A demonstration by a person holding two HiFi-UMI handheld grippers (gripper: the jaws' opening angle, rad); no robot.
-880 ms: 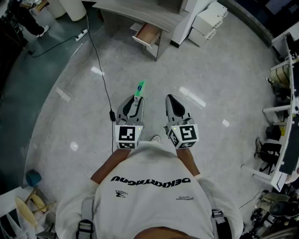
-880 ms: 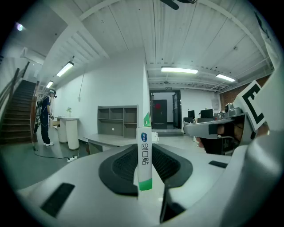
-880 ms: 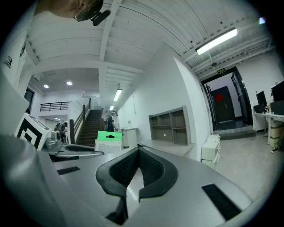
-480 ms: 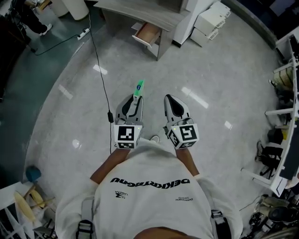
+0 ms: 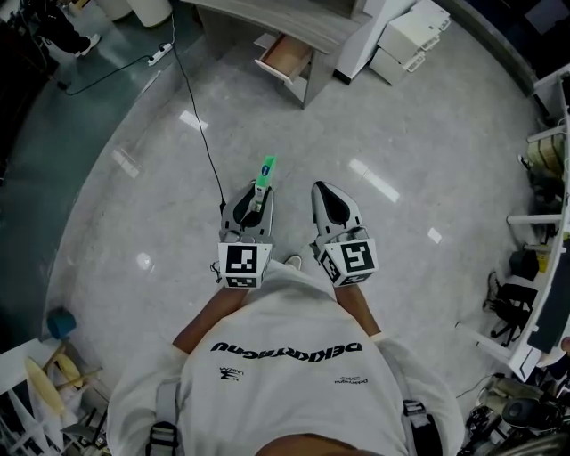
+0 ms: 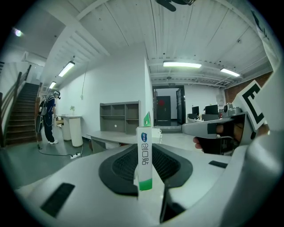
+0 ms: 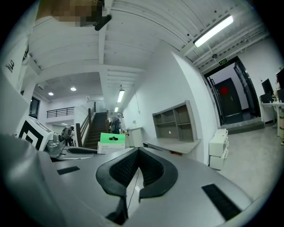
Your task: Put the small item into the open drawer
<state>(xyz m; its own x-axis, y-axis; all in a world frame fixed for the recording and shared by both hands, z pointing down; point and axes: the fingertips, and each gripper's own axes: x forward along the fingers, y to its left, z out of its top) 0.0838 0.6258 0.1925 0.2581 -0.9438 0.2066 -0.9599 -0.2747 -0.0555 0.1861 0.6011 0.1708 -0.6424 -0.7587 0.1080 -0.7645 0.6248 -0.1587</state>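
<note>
Transport looked to be the step in hand. Left tongs (image 5: 257,191) were clamped on the box (image 5: 265,168), a slim white-and-green carton held upright between the pads, most of its length poking out past the tips. Right tongs (image 5: 328,192), just beside the left pair, had their jaws together with nothing between them.

Drawer (image 5: 287,56) stood open in the desk (image 5: 267,18), well ahead of both tongs and roughly between their two lines, with bare floor in between. A cable (image 5: 203,134) ran along the floor ahead and left of the left tongs.

To do it well, the grip probably needed to stay firm and the left tongs near level, since a box pinched near one end could pivot or slip. The walk was best kept right of the cable. The pads should part only once the box hung over the drawer's inside, low enough not to bounce out. The right tongs needed only to keep clear.
</note>
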